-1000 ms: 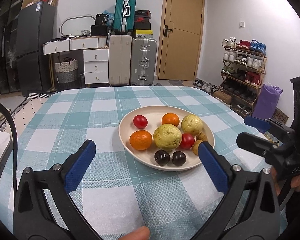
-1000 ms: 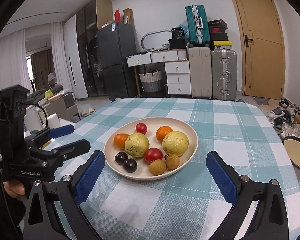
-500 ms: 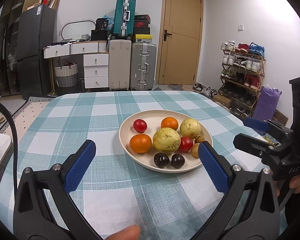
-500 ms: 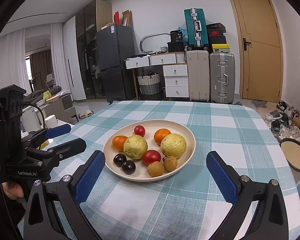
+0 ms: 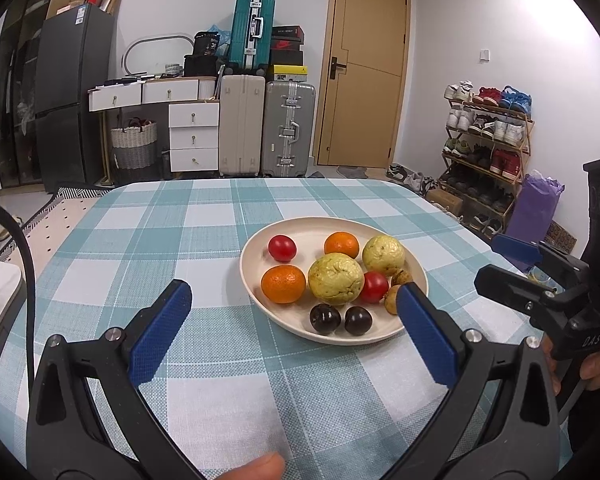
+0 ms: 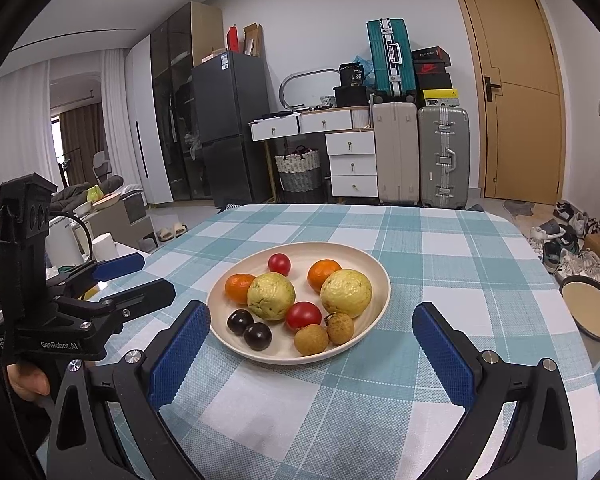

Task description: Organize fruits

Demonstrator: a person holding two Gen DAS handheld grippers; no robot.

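Since a second ago both views have drawn back and risen slightly, so the plate sits a little farther off; the fruits have not shifted.

Left wrist view: the left gripper (image 5: 292,320) is spread wide and empty, near the plate (image 5: 256,256), which holds all the fruits (image 5: 335,284).

Right wrist view: the right gripper (image 6: 312,340) is likewise spread and empty. Paired fruits gathered on the plate fit an organized end state or a plate awaiting sorting.
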